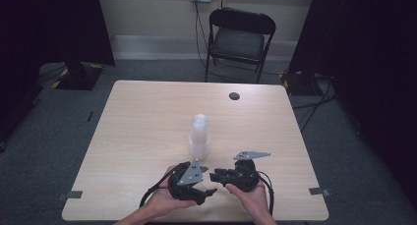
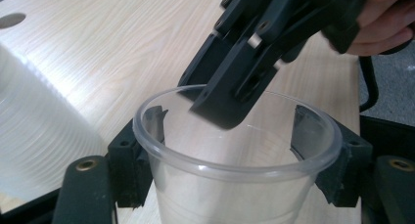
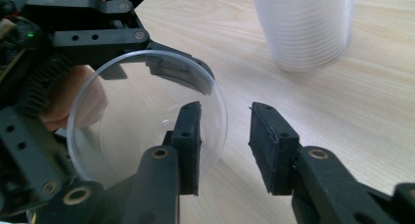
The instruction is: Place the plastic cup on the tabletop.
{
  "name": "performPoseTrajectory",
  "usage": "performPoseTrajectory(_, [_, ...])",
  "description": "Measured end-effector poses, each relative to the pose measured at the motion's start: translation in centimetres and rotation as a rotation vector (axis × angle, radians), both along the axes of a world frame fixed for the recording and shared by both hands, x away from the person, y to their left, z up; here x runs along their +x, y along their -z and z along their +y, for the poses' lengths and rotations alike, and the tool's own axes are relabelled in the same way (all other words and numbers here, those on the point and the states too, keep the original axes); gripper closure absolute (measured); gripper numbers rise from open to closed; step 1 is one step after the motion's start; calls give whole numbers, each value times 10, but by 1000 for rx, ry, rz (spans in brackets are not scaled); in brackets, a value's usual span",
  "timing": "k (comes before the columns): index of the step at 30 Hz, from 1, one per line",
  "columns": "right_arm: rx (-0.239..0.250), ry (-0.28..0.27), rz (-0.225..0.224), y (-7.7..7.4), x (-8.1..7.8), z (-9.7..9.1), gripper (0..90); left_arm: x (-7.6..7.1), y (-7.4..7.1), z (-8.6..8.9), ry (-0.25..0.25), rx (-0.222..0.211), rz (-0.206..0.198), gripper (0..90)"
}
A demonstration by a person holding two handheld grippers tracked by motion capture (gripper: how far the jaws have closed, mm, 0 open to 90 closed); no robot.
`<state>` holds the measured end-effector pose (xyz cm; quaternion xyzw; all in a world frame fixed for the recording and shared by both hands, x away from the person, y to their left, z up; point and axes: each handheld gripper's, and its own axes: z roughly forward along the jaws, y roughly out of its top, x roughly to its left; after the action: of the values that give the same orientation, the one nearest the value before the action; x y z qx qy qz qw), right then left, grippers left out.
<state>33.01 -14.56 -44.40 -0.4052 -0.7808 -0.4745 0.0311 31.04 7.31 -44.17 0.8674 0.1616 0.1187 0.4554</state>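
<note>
One clear cup [image 2: 235, 160] pinched across its sides between the pads of the left gripper [image 2: 235, 136], just under the rim, held above the near edge of the worktop [image 1: 142, 117]. Mouth of the cup turned toward the right gripper [image 3: 224, 148], long axis running roughly level from one gripper to the other, seen in the right gripper view as a wide round opening [image 3: 147, 121]. Right gripper spread, nothing pressed between its pads: one pad just inside the cup's rim, the other outside it and clear of the wall. Both grippers close together in the high view, left [image 1: 209, 185] and right [image 1: 216, 177], tips almost meeting, each cradled in a hand.

Just beyond, toward the middle of the worktop: an upright stack of cups [image 1: 199, 135], mouth down, near the grippers but apart from them. Farther off, near the far edge, a round cable hole [image 1: 234, 96]. Past the worktop, a black folding chair [image 1: 240, 41] against the wall.
</note>
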Motion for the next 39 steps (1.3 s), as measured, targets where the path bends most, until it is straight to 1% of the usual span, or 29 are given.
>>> performPoseTrajectory(1, [10, 5, -5, -1, 0, -1, 639, 1, 0, 1, -7, -11, 10, 288])
performPoseTrajectory(4, [27, 12, -23, -3, 0, -3, 624, 3, 0, 5, -14, -17, 24, 288])
performPoseTrajectory(5, [41, 15, -35, -3, 0, -4, 623, 3, 0, 5, -22, -33, 31, 289])
performPoseTrajectory(6, [45, 15, -37, -4, 0, -5, 622, 3, 0, 7, -23, -32, 28, 289])
performPoseTrajectory(7, [46, 19, -42, -5, 1, -6, 620, 3, 0, 8, -30, -41, 28, 289])
performPoseTrajectory(9, [61, 25, -51, -6, 1, -9, 617, 4, 0, 10, -35, -43, 33, 289])
performPoseTrajectory(10, [61, 25, -51, -6, 1, -9, 617, 5, -1, 12, -42, -45, 32, 289])
performPoseTrajectory(11, [63, 36, -52, -6, 3, -11, 614, 6, -1, 16, -68, -58, 39, 289])
performPoseTrajectory(13, [68, 42, -58, -6, 4, -13, 614, 8, -3, 21, -82, -67, 38, 289])
performPoseTrajectory(15, [77, 51, -63, -6, 5, -16, 612, 10, -5, 25, -102, -86, 40, 290])
performPoseTrajectory(17, [71, 63, -68, -6, 7, -19, 610, 13, -6, 30, -121, -96, 46, 290])
performPoseTrajectory(19, [67, 70, -74, -5, 9, -22, 608, 17, -7, 36, -140, -102, 68, 290])
performPoseTrajectory(20, [61, 76, -75, -5, 10, -24, 607, 19, -8, 39, -150, -103, 67, 290])
performPoseTrajectory(22, [53, 90, -81, -4, 12, -28, 608, 21, -10, 44, -174, -120, 77, 292])
performPoseTrajectory(28, [41, 119, -90, -3, 13, -36, 610, 25, -13, 58, -224, -146, 73, 292])
performPoseTrajectory(29, [41, 121, -93, -3, 13, -37, 610, 26, -14, 61, -238, -152, 66, 292])
performPoseTrajectory(31, [33, 130, -98, -4, 13, -39, 610, 28, -14, 66, -272, -174, 77, 294])
performPoseTrajectory(33, [18, 132, -87, -3, 13, -41, 609, 30, -15, 71, -291, -187, 84, 294])
performPoseTrajectory(34, [15, 135, -87, -3, 12, -42, 608, 31, -16, 73, -299, -194, 83, 295])
performPoseTrajectory(35, [14, 139, -85, -2, 12, -44, 605, 31, -17, 76, -305, -188, 80, 295])
performPoseTrajectory(36, [8, 140, -83, -1, 12, -45, 602, 31, -17, 78, -313, -194, 71, 295])
performPoseTrajectory(38, [-1, 149, -86, -1, 10, -46, 596, 32, -19, 82, -333, -207, 69, 295])
performPoseTrajectory(39, [-7, 151, -84, -1, 10, -48, 591, 32, -19, 85, -345, -216, 59, 295])
